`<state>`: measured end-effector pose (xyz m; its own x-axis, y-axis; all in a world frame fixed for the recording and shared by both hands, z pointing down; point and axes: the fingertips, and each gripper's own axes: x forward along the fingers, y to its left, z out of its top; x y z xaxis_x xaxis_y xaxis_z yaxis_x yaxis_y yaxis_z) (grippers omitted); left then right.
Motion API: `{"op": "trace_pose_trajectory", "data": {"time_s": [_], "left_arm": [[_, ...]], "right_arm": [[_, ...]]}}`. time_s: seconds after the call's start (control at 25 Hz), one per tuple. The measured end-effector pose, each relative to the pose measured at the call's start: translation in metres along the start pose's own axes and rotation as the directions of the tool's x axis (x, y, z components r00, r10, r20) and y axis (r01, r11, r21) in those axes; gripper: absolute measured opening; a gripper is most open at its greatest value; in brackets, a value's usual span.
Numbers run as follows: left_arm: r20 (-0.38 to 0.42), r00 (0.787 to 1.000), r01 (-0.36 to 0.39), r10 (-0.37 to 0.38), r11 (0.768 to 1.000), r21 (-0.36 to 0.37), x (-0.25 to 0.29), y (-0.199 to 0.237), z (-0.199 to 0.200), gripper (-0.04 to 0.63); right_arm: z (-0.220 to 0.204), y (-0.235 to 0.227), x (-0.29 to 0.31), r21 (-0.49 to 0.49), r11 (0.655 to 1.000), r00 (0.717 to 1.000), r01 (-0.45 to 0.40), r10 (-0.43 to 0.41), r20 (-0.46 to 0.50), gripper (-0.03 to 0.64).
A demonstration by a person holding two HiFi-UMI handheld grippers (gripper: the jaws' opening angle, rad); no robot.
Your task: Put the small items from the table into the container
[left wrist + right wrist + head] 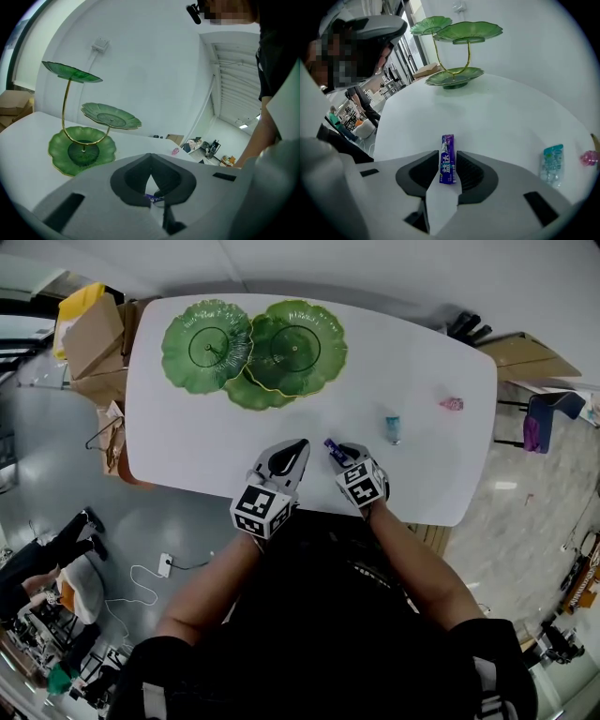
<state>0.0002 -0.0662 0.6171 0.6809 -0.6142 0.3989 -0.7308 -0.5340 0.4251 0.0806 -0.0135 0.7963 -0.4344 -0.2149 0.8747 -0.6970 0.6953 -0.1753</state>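
Observation:
A purple gum pack (pixel 448 165) lies on the white table (pixel 187 437) near its front edge, lengthwise between the jaws of my right gripper (pixel 449 153), which straddle it without visibly pressing. From the head view the pack (pixel 333 447) pokes out just beyond that gripper (pixel 343 456). My left gripper (pixel 292 450) sits beside it on the left, its tips together (pixel 150 155) and nothing held. The container is a green three-tier leaf-dish stand (pixel 253 348) at the far left of the table, also visible as the stand (pixel 84 150) and the stand (pixel 454 77).
A teal packet (pixel 393 427) and a pink wrapped sweet (pixel 451 403) lie to the right of the grippers; the right gripper view shows the packet (pixel 552 161) and the sweet (pixel 589 158). Cardboard boxes (pixel 89 334) stand off the table's far left corner.

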Motion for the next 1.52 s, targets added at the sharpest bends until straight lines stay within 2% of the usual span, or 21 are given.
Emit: {"op": "trace_pose_trajectory", "data": {"time_s": [0.24,0.48,0.72,0.88,1.2,1.52], "left_arm": [[0.009,1.000,-0.013,0.014,1.000,-0.012,-0.007,0.007,0.001,0.008],[0.020,1.000,-0.014,0.014,1.000,-0.007,-0.010,0.005,0.003,0.008],[0.033,0.999,-0.021,0.020,1.000,0.015,-0.013,-0.007,0.007,0.008],[0.058,0.998,-0.027,0.025,0.999,0.038,-0.015,-0.020,0.016,0.008],[0.145,0.989,-0.052,0.036,0.992,0.111,-0.019,-0.049,0.061,0.008],[0.227,0.973,-0.085,0.045,0.982,0.167,-0.032,-0.097,0.102,0.008]], "right_arm": [[0.001,-0.001,0.000,-0.033,0.999,1.000,0.027,-0.027,-0.016,0.095],[0.002,-0.002,-0.002,-0.010,0.999,0.999,0.037,-0.037,-0.008,0.091],[0.014,0.000,-0.025,0.061,0.998,0.997,0.031,-0.036,0.073,0.091],[0.035,-0.002,-0.058,0.074,0.997,0.985,0.029,-0.042,0.167,0.091],[0.088,0.001,-0.143,0.014,0.999,0.927,0.030,-0.033,0.374,0.091],[0.132,0.004,-0.238,-0.025,0.998,0.815,0.062,-0.036,0.578,0.091]]}}
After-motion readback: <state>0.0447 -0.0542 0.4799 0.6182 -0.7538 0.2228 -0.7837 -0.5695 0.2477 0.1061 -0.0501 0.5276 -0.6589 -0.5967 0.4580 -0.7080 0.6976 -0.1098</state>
